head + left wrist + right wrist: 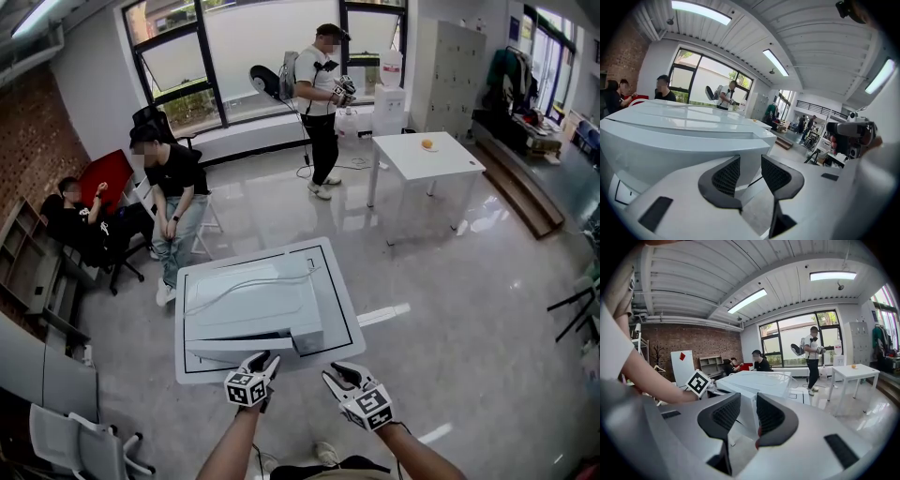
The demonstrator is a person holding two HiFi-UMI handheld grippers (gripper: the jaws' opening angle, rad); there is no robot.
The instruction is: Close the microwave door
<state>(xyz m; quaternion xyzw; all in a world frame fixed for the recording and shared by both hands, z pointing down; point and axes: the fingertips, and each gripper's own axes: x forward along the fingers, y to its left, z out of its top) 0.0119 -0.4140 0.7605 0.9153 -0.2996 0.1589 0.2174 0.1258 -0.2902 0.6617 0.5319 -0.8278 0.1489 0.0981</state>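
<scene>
Nearest to me, my two tools sit side by side just short of the desk's (343, 281) front edge. The left tool (265, 359) is released: its jaws stand apart with nothing between them, and its own view looks past them at the microwave's near corner. The right tool (339, 372) is also released, its jaws parted. In its view the thin white edge of the microwave door (307, 336) lines up with the gap, but it lies beyond the pads and I cannot see any contact. The microwave (253, 305) is white and sits on the left part of the white, black-bordered desk, its front facing me. The door is not shut: it juts out from the right end of that front, toward the right tool. Behind the desk a person in black (174, 183) sits on a chair, and another (80, 217) sits lower at the left beside a brick wall (28, 131). Further back stands a second white desk (450, 167) with a small orange thing (427, 143) on it, and near the windows a person in a white top (322, 89) stands holding some equipment.
</scene>
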